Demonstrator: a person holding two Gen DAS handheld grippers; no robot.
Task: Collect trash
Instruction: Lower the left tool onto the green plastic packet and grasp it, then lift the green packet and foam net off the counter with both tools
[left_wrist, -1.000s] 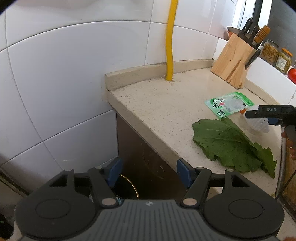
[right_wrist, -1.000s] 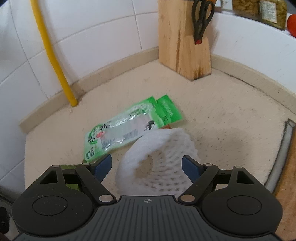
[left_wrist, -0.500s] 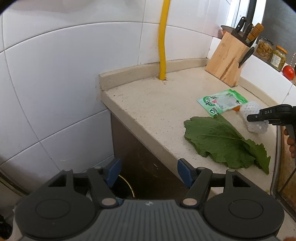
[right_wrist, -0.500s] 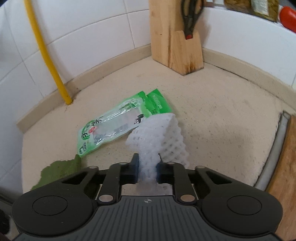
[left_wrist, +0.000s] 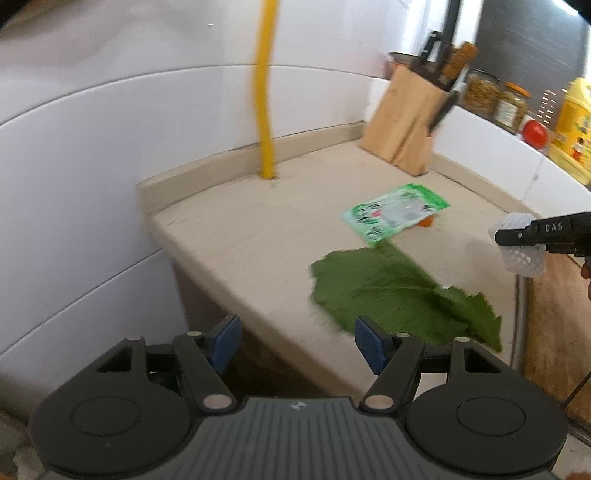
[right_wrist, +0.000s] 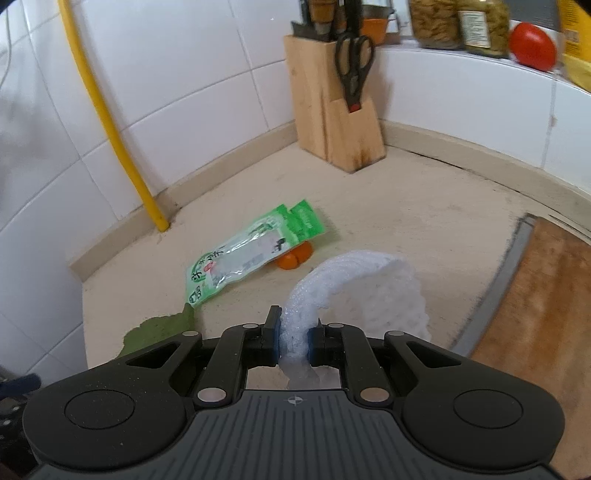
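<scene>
My right gripper (right_wrist: 293, 339) is shut on a white foam fruit net (right_wrist: 369, 291), which it holds lifted above the beige counter (right_wrist: 424, 206). In the left wrist view the same net (left_wrist: 522, 258) hangs from the right gripper (left_wrist: 508, 234) at the far right. A green plastic packet (right_wrist: 251, 254) lies flat, with an orange scrap (right_wrist: 293, 256) at its edge. A large green leaf (left_wrist: 388, 291) lies near the counter's front edge. My left gripper (left_wrist: 297, 338) stands open with nothing between its fingers, at the counter's front edge just left of the leaf.
A wooden knife block (right_wrist: 332, 122) with scissors stands in the back corner. A yellow pipe (right_wrist: 110, 122) runs up the tiled wall. A wooden cutting board (right_wrist: 546, 314) lies at the right. Jars, a tomato (right_wrist: 532, 46) and a yellow bottle sit on the ledge.
My right gripper shut on the foam net and raised it off the counter, uncovering the orange scrap. My left gripper rose and shifted towards the counter, still open.
</scene>
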